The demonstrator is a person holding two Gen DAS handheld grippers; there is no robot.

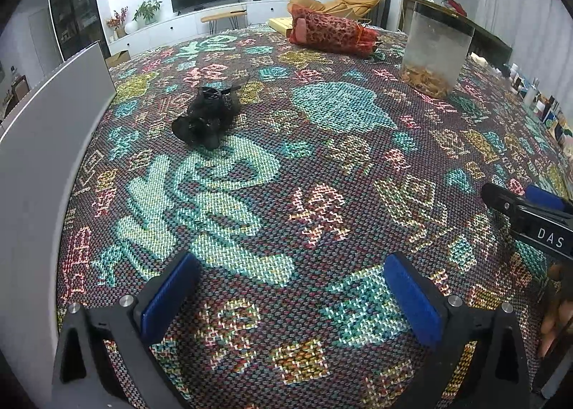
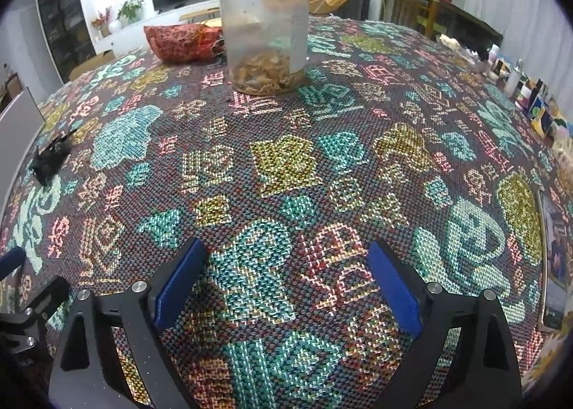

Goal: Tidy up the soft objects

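Both grippers' fingers (image 1: 168, 298) (image 2: 394, 287) spread wide over patterned cloth (image 1: 322, 165), black bundle (image 1: 206, 119) well ahead.

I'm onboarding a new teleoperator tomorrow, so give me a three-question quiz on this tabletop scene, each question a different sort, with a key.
1. True or false: the left gripper is clamped on the black soft object.
2. Multiple choice: what lies at the bottom of the clear container? A) blue marbles B) tan, flaky pieces C) water
3. Fill in: the red patterned bundle lies on the woven tablecloth, on the container's ____ side in the right wrist view.

Key:
1. False; both the left gripper and the right gripper are open and empty, and the black object lies apart on the cloth.
2. B
3. Left
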